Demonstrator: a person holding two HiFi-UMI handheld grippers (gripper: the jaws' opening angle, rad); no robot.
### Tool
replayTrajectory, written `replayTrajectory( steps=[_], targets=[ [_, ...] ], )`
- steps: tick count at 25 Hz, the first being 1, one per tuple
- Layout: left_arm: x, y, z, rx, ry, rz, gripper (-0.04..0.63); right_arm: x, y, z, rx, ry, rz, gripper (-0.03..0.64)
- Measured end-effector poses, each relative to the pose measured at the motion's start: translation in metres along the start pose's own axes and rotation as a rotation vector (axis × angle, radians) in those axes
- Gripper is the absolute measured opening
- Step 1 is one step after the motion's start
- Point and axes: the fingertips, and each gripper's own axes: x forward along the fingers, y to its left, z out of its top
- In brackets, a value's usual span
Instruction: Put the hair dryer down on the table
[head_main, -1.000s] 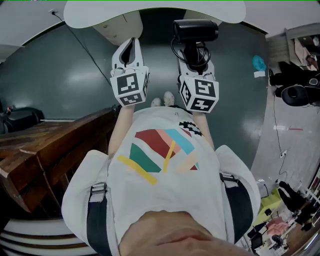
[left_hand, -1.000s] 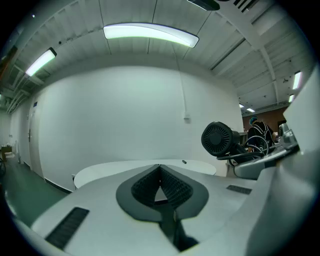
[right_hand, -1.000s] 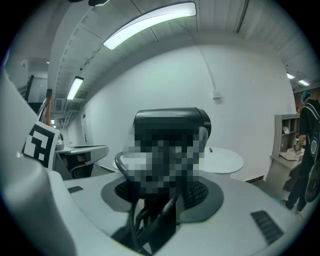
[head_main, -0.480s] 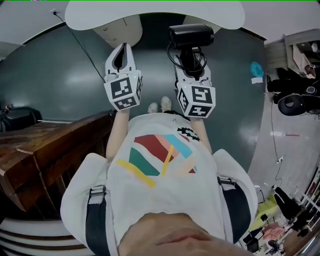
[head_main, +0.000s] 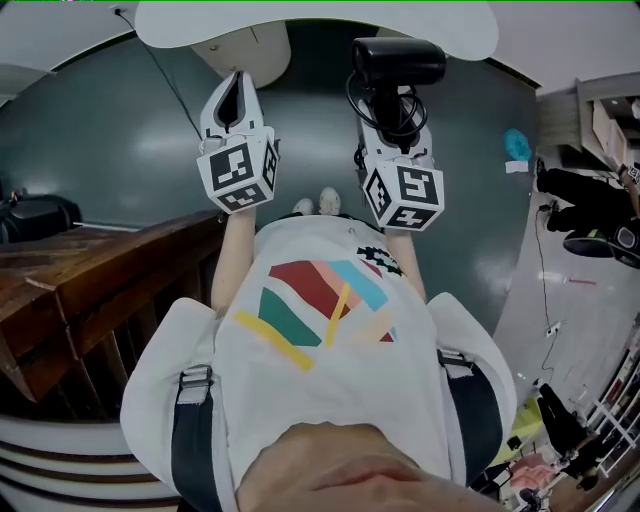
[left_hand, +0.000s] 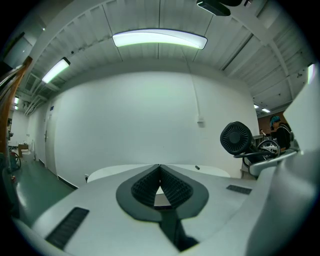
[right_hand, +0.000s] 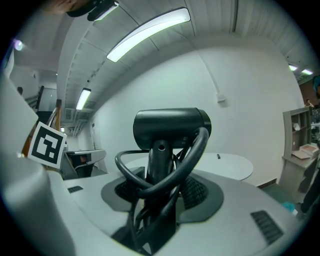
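Two grippers are seen side by side in the upper half of the head view, each carrying one marker cube, so that two cubes are counted: one (head_main: 237, 172) at centre left and one (head_main: 403, 195) at centre right. The left gripper (head_main: 237, 88) is closed with its two jaw tips brought together, and nothing is held between them; in the left gripper view (left_hand: 160, 170) only a small triangular gap is left behind the meeting tips. The right gripper (head_main: 390, 125) is clamped on the handle of the single black hair dryer (head_main: 398, 62), whose barrel is carried crosswise above the jaws at the top of the frame, in the air and not set down. In the right gripper view (right_hand: 159, 187) the hair dryer (right_hand: 171, 127) is seen upright between the pads, with one dark cord (right_hand: 192, 157) looped around its handle. One white table (head_main: 320, 25) is seen along the top edge of the head view, just beyond both grippers, and again behind the dryer, at centre right (right_hand: 235, 167). Two pale shoes (head_main: 315, 204) are seen between the cubes, and one wooden bench (head_main: 90, 290) lies at the left.
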Motion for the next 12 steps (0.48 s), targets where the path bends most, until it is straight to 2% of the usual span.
replayTrajectory(
  steps=[4, 12],
  targets=[
    [0.004, -0.009, -0.004, -0.022, 0.012, -0.004, 0.017, 0.0, -0.001, -0.001, -0.006, 0.01, 0.051, 0.221],
    [0.011, -0.039, -0.006, -0.03, 0.0, -0.013, 0.017, 0.006, -0.027, -0.006, -0.024, 0.036, 0.055, 0.221]
  ],
)
